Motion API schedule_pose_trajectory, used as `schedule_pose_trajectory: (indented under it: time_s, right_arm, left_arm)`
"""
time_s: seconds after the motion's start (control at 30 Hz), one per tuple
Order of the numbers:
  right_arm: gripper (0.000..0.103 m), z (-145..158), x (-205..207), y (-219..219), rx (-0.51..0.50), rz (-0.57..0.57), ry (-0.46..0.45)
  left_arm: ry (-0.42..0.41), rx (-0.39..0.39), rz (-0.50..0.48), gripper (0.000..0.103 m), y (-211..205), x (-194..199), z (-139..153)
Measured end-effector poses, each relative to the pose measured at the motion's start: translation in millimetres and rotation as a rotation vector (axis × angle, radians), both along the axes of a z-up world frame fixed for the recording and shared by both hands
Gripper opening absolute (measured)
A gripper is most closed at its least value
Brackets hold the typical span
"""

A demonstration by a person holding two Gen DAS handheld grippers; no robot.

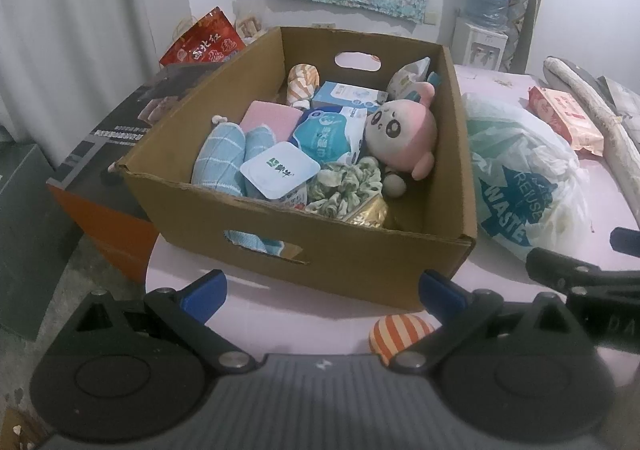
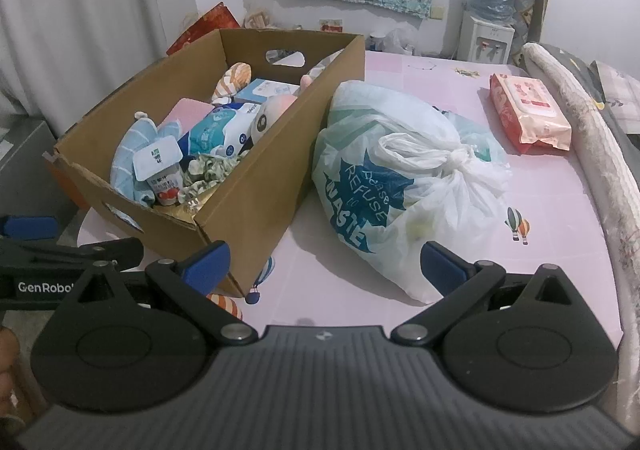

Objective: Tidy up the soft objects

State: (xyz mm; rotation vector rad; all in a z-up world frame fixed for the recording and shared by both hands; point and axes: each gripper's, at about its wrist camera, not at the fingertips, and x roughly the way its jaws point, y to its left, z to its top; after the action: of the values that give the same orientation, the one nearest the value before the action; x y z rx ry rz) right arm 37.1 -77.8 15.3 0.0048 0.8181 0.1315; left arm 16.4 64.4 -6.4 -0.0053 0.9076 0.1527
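Observation:
A cardboard box (image 1: pixel 304 250) (image 2: pixel 256 185) stands on the pink table, holding a pink plush toy (image 1: pixel 404 129), blue towels (image 1: pixel 220 157), tissue packs (image 1: pixel 332 133), a yogurt cup (image 1: pixel 280 169) and a green scrunchie (image 1: pixel 348 185). An orange-striped soft ball (image 1: pixel 400 332) (image 2: pixel 226 306) lies on the table in front of the box. My left gripper (image 1: pixel 322 290) is open and empty, just short of the box and over the ball. My right gripper (image 2: pixel 324 264) is open and empty, between the box corner and a tied white plastic bag (image 2: pixel 404 185) (image 1: pixel 520 173).
A pink wipes pack (image 2: pixel 528 111) (image 1: pixel 564 119) lies at the table's far right. A rolled cloth (image 2: pixel 588 137) runs along the right edge. A water dispenser (image 2: pixel 488 9) stands by the back wall. Dark boxes (image 1: pixel 100 153) and a red bag (image 1: pixel 204 41) sit left of the cardboard box.

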Motion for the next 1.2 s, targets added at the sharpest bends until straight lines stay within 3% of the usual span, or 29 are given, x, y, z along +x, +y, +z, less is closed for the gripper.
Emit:
schedule_pose_trajectory:
  time_s: [1.2]
  right_arm:
    - [0.102,-1.6,2.5,5.7,-0.015,0.021,0.006]
  left_arm:
    - [0.005,0.000,0.011,0.103,5.9,0.5,-0.7]
